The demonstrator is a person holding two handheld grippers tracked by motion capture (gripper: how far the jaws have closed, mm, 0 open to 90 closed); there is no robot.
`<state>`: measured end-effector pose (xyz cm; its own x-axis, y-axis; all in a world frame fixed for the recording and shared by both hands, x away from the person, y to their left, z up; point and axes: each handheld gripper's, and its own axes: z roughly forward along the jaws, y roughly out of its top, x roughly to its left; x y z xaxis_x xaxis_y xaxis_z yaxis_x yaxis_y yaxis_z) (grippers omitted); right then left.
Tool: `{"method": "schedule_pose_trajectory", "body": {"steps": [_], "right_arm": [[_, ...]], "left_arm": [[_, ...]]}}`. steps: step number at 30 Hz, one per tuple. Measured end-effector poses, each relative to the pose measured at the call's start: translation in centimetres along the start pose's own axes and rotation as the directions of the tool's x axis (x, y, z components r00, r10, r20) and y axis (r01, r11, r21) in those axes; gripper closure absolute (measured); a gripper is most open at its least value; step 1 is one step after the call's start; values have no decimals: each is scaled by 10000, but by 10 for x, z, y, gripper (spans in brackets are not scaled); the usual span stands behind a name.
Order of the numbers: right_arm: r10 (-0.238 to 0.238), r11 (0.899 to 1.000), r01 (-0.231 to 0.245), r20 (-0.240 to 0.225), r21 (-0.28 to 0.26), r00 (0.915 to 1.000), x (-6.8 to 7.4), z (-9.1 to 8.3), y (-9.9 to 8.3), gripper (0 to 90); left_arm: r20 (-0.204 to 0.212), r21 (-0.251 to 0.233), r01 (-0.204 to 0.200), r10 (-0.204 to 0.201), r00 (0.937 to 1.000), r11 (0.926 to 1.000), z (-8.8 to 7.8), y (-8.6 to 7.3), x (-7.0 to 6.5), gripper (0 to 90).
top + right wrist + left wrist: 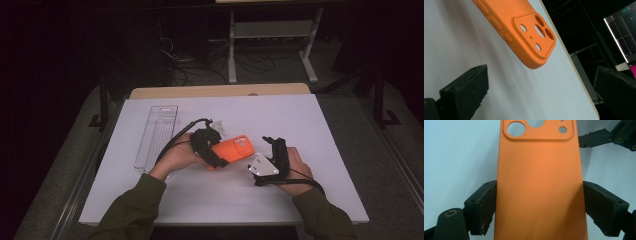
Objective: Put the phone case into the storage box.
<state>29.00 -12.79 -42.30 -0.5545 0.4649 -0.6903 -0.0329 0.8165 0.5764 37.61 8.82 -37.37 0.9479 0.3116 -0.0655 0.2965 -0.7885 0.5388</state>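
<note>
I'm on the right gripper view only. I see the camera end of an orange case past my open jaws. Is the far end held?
Observer: Yes. The left gripper is shut across the case, pads on both long edges.
Operator: Anything else on the table?
Observer: A clear tray lies beyond the left hand, lengthwise, apart from the case.
Operator: Where's my gripper relative to the case?
Observer: In the high view the right gripper sits just right of the case's camera end, not touching it, jaws open.
</note>
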Motion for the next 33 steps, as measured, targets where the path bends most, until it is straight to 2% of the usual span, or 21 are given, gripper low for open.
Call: {"method": "schedule_pose_trajectory", "body": {"steps": [5, 9, 23, 24, 30, 33], "right_arm": [[-490, 9988, 489, 196, 49, 9986, 3, 0, 2, 0], [-1038, 9946, 1039, 366, 4, 9939, 4, 0, 4, 0], [-1712, 9852, 1714, 729, 30, 9825, 9, -1, 7, 0], [-1794, 9837, 1796, 756, 42, 9809, 9, -1, 7, 0], [-2125, 9771, 2123, 935, 115, 9727, 11, -1, 9, 0], [-2171, 9761, 2168, 938, 141, 9716, 12, -2, 9, 0]], "left_arm": [[25, -22, 47, -47, 10000, 10000, 0, 0, 0, 159], [35, -4, 55, -55, 10000, 10000, 0, 0, 0, 159], [54, 158, -100, 99, 9999, 9998, 0, 0, 1, 159], [69, 62, 11, -11, 10000, 10000, 1, 0, 1, 159], [98, 52, 96, -96, 9999, 9999, 1, -1, 1, 159], [99, 76, 77, -78, 9999, 9999, 1, -2, 2, 159]]}}
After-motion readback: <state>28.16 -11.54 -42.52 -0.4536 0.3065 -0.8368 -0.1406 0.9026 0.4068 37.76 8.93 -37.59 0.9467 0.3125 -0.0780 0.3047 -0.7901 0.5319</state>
